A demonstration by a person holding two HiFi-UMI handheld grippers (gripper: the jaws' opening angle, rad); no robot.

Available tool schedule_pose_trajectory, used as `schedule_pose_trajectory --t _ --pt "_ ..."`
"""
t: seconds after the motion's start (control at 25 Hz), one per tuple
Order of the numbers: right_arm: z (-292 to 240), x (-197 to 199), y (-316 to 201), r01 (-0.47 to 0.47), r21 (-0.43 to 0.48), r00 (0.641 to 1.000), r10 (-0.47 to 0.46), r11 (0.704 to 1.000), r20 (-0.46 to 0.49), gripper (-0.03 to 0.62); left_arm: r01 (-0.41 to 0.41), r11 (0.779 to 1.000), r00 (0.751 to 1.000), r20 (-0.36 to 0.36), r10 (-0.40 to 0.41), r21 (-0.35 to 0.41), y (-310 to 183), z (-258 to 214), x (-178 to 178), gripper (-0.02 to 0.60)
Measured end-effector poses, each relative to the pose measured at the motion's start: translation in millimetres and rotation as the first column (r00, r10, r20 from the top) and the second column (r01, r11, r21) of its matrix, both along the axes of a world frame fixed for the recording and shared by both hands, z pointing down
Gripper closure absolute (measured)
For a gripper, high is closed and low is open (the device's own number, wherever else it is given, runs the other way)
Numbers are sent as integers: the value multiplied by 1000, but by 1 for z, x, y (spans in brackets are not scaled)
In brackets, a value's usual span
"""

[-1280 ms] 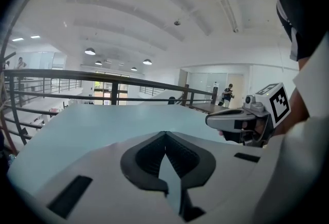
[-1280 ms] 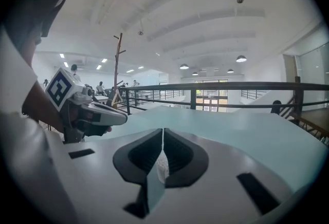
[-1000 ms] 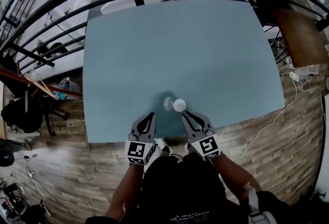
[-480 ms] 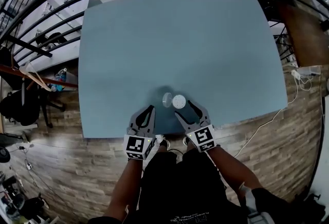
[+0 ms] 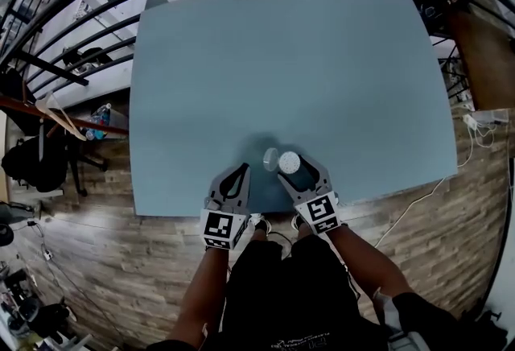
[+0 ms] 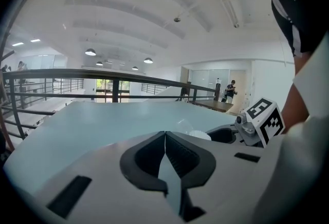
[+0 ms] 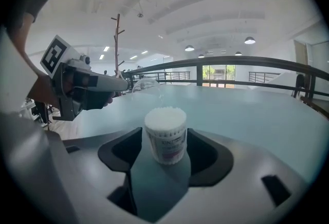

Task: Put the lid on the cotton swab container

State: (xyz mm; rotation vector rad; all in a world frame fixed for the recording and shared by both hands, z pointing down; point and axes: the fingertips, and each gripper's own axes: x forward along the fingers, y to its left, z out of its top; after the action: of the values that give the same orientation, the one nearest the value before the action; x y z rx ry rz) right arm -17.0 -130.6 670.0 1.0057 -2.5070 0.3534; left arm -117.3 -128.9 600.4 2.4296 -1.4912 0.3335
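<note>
Right tool (image 5: 298, 172) open astride container (image 7: 165, 134), left tool (image 6: 164, 135) closed; an off-centre squeeze could topple it or knock lid (image 7: 146, 87) away

A pale blue rectangular table (image 5: 282, 59) is seen above a brown wood-plank floor (image 5: 96, 261). The clear round plastic cotton swab container (image 7: 165, 135) is packed with white tips and labelled in white and pink. The transparent plastic lid (image 7: 146, 88) is colourless. The left gripper (image 5: 241, 171) and the right gripper (image 5: 294, 169) are coloured light grey, with black pads and black-and-white chequered marker cubes.
</note>
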Motion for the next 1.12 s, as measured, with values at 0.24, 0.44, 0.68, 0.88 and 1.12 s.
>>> schedule_pose_trajectory --t 0.24,0.44,0.68,0.88,1.12 --pt "-1 -3 0 -5 -3 1000 5 1000 0 342 -9 1000 1000 -1 9 -9 -1 0 1 571" --pt "-2 -1 0 -9 1 1000 9 1000 6 345 -38 999 999 20 38 -9 -4 -1 12 571" --pt "-1 0 -1 -10 4 1000 10 1000 4 345 -62 998 998 20 62 -17 -8 0 23 571" --pt "-1 -1 0 -16 2 1000 16 1000 12 345 -93 996 995 30 93 -18 -7 -2 35 571" --pt "-2 -3 -1 -18 2 1000 18 1000 15 345 -127 992 991 27 128 -15 -9 -5 49 571"
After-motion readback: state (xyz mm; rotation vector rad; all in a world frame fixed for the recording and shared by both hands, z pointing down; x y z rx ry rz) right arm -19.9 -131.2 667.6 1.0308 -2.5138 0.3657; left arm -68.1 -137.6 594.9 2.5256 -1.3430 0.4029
